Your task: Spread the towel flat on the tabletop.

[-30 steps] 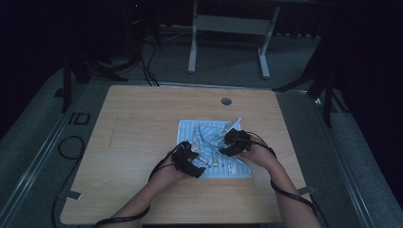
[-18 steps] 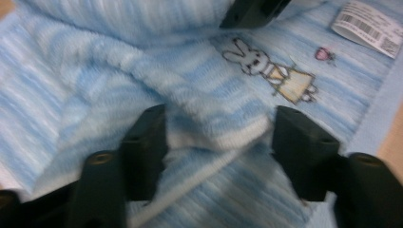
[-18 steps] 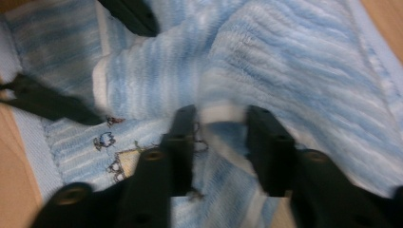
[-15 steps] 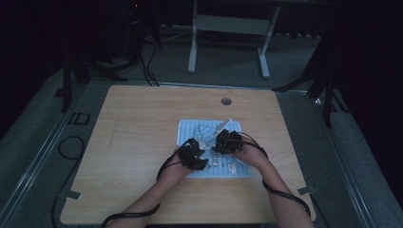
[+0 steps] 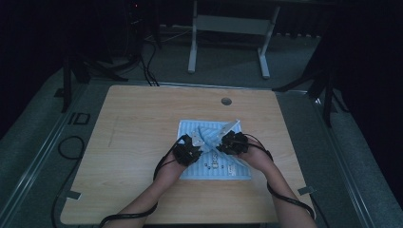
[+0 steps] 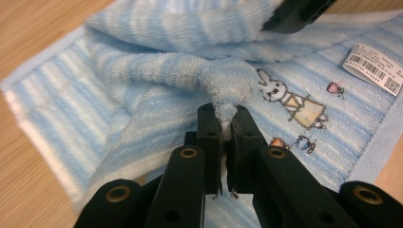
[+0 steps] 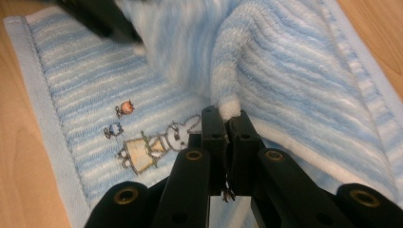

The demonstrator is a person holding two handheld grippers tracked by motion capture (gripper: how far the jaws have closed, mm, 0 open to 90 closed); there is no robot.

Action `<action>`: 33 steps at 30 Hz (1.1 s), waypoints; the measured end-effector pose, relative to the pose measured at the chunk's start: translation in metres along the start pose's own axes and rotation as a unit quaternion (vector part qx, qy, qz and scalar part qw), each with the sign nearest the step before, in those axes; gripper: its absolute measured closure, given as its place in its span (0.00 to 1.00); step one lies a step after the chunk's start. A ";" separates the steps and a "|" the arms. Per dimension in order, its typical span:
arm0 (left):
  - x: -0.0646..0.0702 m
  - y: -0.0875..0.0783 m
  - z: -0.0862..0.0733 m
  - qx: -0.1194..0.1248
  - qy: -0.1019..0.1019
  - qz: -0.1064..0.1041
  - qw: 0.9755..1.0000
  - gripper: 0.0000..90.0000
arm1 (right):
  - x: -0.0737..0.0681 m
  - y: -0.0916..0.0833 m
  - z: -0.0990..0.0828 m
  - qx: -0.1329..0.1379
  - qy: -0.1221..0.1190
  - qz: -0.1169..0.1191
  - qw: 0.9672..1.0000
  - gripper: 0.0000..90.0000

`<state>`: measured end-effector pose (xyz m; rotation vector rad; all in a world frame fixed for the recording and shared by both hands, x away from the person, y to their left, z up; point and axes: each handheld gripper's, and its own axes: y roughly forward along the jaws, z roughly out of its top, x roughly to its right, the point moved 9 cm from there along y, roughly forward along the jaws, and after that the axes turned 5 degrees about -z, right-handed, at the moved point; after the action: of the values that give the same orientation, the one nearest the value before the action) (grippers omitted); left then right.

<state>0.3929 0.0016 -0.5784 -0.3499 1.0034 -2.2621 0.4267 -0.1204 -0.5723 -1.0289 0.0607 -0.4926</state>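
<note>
A: Both grippers moved closer together, lifting folds higher over the pale wooden tabletop [image 5: 142,123].

B: Jaws?

A: Left gripper [image 6: 227,118] and right gripper [image 7: 228,121] each clamped tight on a pinch of the light-blue striped terry towel [image 5: 228,168].

Wooden table [image 5: 142,142] w/ blue striped towel [image 5: 228,168] on top

Light-blue striped terry towel [image 5: 216,164] w/ embroidered rabbit motif [image 6: 290,102] and white barcode label [image 6: 375,61], lying on table centre-right, two corners lifted and folded inward, far part bunched, near part flat
</note>
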 end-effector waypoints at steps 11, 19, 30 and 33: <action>-0.009 -0.050 0.003 0.033 0.000 0.007 0.999 0.94 | 0.018 -0.050 -0.016 0.033 0.025 -0.035 0.999 0.97; -0.022 -0.077 0.002 0.049 -0.010 0.018 0.999 0.94 | 0.034 -0.075 -0.033 0.054 0.063 -0.045 0.996 0.97; -0.060 -0.061 -0.018 0.025 -0.069 0.011 0.997 0.93 | 0.059 -0.053 -0.051 0.041 0.126 -0.031 0.991 0.97; -0.063 -0.050 -0.030 0.011 -0.080 0.010 0.997 0.90 | 0.059 -0.041 -0.054 0.023 0.128 -0.026 0.991 0.97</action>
<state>0.4053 0.0847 -0.5604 -0.5002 0.8954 -2.1861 0.4489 -0.2061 -0.5560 -0.9188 0.2498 -0.6688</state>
